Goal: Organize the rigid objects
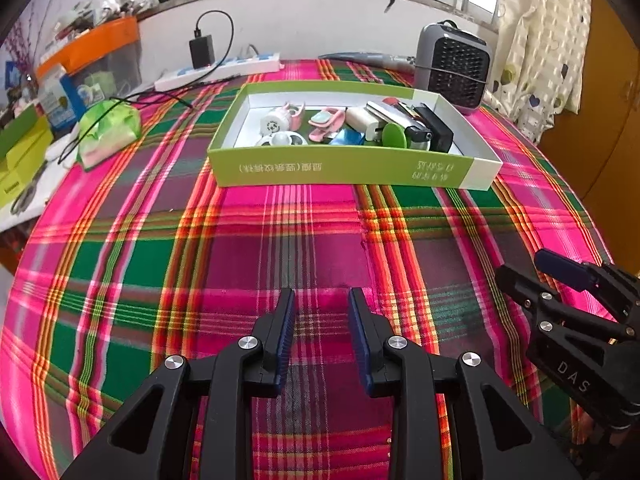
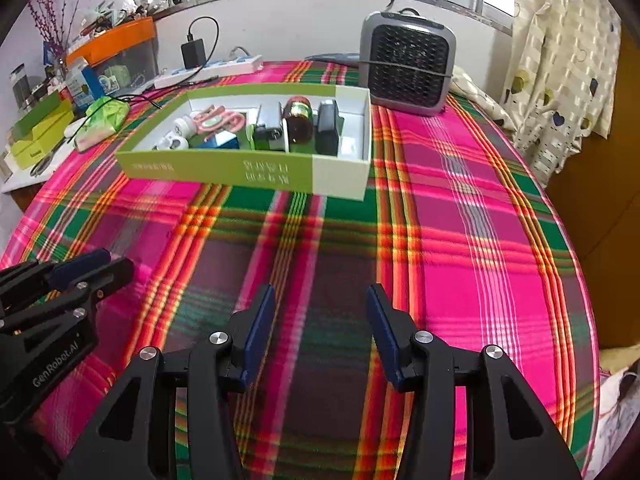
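A shallow green and white cardboard box (image 1: 344, 168) sits toward the far side of a table under a bright pink, green and orange plaid cloth (image 1: 320, 248). It holds the small rigid objects: a brown jar (image 2: 298, 118), a black charger (image 1: 434, 126), a green disc (image 1: 394, 136), pink clips (image 1: 326, 122) (among others). Behind its right corner stands a small grey fan (image 2: 406, 64). Near the front edge, well apart from the box, the left gripper (image 1: 321, 312) and right gripper (image 2: 321, 308) hover side by side, tongs apart, nothing between them.
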Motion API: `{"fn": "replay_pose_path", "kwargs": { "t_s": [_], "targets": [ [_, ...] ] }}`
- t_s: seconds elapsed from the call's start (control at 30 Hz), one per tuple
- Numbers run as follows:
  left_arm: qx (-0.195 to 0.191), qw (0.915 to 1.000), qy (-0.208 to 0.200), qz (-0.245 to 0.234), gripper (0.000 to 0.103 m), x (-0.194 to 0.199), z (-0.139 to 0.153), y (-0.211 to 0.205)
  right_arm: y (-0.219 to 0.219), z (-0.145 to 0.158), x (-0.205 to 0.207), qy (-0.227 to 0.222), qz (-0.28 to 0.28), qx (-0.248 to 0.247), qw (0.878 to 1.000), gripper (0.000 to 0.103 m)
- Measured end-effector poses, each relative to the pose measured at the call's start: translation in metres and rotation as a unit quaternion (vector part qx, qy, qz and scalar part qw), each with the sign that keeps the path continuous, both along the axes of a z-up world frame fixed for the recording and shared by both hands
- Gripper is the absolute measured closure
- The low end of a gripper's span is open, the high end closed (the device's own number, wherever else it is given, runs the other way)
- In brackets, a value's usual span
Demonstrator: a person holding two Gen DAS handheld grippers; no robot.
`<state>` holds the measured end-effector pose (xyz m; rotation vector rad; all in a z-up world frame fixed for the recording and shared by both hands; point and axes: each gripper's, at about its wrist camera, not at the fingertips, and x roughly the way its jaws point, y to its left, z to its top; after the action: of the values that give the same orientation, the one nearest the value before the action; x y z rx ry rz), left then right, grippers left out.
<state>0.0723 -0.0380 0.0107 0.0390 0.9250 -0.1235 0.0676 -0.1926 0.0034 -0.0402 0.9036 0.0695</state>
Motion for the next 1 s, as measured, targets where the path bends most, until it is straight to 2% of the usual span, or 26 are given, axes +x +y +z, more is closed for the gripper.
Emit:
{"fn": "replay_pose_path", "kwargs": {
  "t_s": [0.13, 0.27, 0.43, 0.57, 1.0],
  "targets": [
    [-0.004, 1.0000, 0.000, 0.001, 0.075, 0.001, 0.000, 0.000, -0.006, -0.003, -0.002, 0.004, -0.014, 0.004, 1.000, 0.054],
    [-0.004, 1.0000, -0.003, 0.005, 0.074, 0.001, -0.001, -0.001, -0.011, -0.003, -0.002, 0.004, -0.026, 0.008, 1.000, 0.045],
    [0.002, 1.0000, -0.006, 0.003, 0.066, 0.001, -0.001, -0.006, -0.012, -0.004, 0.000, 0.005, -0.028, 0.006, 1.000, 0.042],
    [0.015, 0.9998, -0.011, 0.007, 0.065, 0.000, -0.001, -0.010, -0.012, -0.004, 0.001, 0.005, -0.028, 0.007, 1.000, 0.041],
    [0.010, 0.9998, -0.014, 0.012, 0.064, 0.001, -0.002, -0.010, -0.013, -0.004, 0.000, 0.005, -0.028, 0.008, 1.000, 0.041]
  ]
}}
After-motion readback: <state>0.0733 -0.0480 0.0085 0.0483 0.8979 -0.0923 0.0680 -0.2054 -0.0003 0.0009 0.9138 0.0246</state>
